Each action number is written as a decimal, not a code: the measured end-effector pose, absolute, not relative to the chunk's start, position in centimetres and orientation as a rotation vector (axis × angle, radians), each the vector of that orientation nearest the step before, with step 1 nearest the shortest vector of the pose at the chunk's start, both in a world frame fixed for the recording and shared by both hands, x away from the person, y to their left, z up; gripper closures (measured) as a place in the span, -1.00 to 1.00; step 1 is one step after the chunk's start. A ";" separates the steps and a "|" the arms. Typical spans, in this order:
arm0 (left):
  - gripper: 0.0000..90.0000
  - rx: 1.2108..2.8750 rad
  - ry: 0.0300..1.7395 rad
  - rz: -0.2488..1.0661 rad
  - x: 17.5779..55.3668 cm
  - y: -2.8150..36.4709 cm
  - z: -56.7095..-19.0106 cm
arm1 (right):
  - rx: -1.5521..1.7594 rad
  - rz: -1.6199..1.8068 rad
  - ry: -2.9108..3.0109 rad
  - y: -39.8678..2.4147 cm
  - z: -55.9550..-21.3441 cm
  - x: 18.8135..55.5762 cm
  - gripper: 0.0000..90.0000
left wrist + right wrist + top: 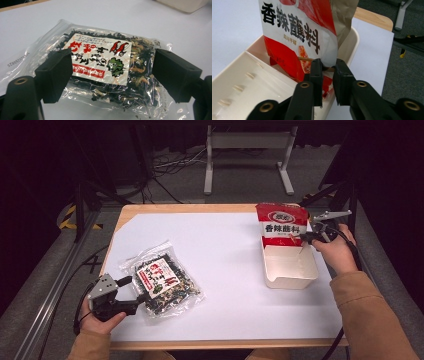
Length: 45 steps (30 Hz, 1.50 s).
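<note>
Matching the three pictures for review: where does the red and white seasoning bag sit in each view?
High view: red and white seasoning bag stands upright at the far end of the white tray, right of centre, beside the right tool.
Left gripper view: bag not in it.
Right gripper view: bag fills the upper centre, its lower edge between the tool's jaws.
Shared landmark: the white tray, also at the top right corner of the left gripper view.
</note>
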State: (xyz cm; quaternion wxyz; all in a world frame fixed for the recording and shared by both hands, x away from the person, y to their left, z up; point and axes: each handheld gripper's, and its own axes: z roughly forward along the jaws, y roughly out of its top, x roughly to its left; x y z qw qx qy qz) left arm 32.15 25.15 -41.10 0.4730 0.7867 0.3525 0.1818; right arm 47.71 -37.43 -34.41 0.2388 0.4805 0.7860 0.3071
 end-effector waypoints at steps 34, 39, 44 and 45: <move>-0.50 1.942 0.877 0.473 33.0 24.7 -40.4 | 1.003 1.223 2.082 -35.5 -30.2 38.5 0.14; -0.52 1.909 0.915 0.459 33.2 25.1 -40.3 | 0.951 1.245 2.105 -34.7 -30.8 37.6 0.12; -0.56 1.873 1.006 0.366 33.9 26.2 -40.3 | 0.882 1.278 2.146 -33.7 -31.6 37.1 0.10; -0.56 1.862 1.032 0.325 34.1 26.5 -40.4 | 0.886 1.285 2.160 -33.5 -31.7 37.0 0.09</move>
